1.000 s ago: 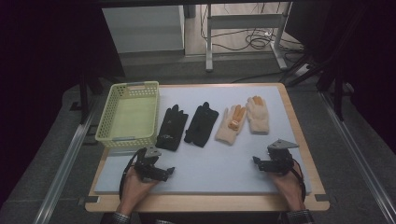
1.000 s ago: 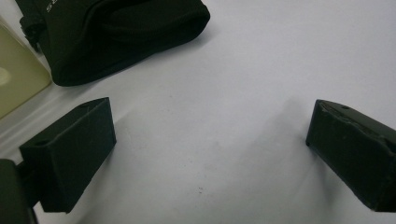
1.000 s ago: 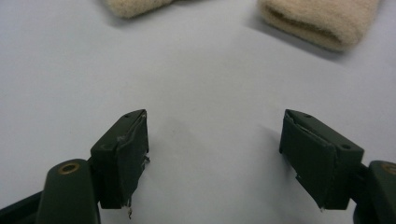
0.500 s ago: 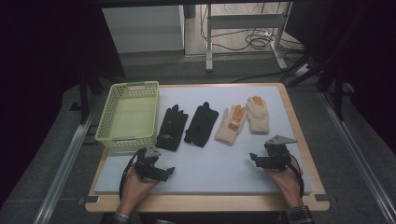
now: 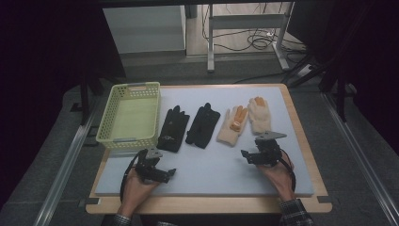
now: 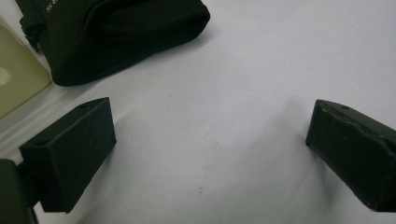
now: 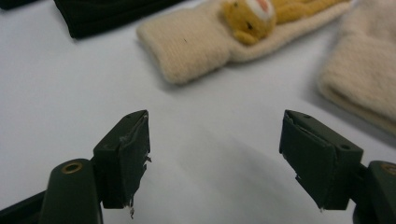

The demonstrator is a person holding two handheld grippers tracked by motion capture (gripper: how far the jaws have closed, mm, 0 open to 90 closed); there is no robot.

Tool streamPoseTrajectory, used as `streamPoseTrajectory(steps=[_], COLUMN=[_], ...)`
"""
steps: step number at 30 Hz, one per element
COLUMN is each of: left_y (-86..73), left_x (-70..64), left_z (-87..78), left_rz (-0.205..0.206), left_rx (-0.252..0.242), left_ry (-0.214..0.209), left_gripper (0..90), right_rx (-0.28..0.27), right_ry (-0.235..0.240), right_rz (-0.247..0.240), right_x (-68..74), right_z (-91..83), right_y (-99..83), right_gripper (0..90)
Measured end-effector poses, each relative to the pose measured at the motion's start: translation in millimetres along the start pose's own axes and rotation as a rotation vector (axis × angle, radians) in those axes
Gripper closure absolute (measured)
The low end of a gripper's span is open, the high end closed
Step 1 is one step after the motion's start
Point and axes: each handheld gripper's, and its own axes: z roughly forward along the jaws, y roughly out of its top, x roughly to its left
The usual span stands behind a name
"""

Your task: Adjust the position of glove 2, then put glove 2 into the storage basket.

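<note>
So this looked like the very start of a glove tidy-up, nothing picked up yet. Taking the yellow basket [image 5: 129, 115] as the landmark: four gloves lay in a row to its right on the white table [image 5: 211, 174]. First a black glove [image 5: 173, 129] just beside the basket, then a second black glove [image 5: 203, 125], then a cream glove with an orange bear [image 5: 233, 125], and the plain cream glove [image 5: 259, 114] farthest from the basket.

The left gripper [image 5: 162, 172] sat low in front of the basket's near right corner, jaws spread wide with only bare table between them; its own view had the first black glove's cuff just ahead. The right gripper [image 5: 249, 155] was well right of the basket, angled toward the cream pair, jaws also spread and holding nothing.

My guess: next move was reaching forward to a cuff, lowering the jaws around the fabric edge, and pinching enough cloth to lift it.
</note>
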Motion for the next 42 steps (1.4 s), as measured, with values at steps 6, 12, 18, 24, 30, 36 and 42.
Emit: streamPoseTrajectory(steps=[6, 12, 18, 24, 30, 36, 42], left_y=[0.0, -0.1, -0.1, -0.1, -0.1, -0.2, -0.1], left_x=[0.1, -0.1, -0.1, 0.0, 0.0, 0.0, 0.1], left_z=[0.0, 0.1, 0.1, 0.0, 0.0, 0.1, 0.1], left_rz=[0.0, -0.002, -0.003, -0.002, -0.002, -0.003, -0.003], left_rx=[0.0, -0.002, -0.002, -0.002, -0.002, -0.002, -0.002], left_ry=[0.0, 0.0, 0.0, 0.0, 0.0, 0.0, -0.001], left_gripper=[1.8, 1.8, 1.8, 1.8, 1.8, 1.8, 1.8], right_rx=[0.001, -0.005, -0.005, -0.012, -0.008, -0.005, 0.006], right_ry=[0.03, 0.044, 0.051, 0.068, 0.082, 0.089, 0.102], right_rz=[-0.001, -0.008, -0.042, -0.068, -0.082, -0.086, -0.087], right_x=[5.1, 10.8, 20.0, 27.3, 34.4, 38.3, 41.0], right_z=[11.6, 24.9, 38.7, 54.5, 72.6, 89.0, 105.2], right_y=[13.0, 26.5, 43.5, 60.4, 74.6, 85.6, 94.1], right_gripper=[24.1, 24.1, 24.1, 24.1, 24.0, 25.3, 31.0])
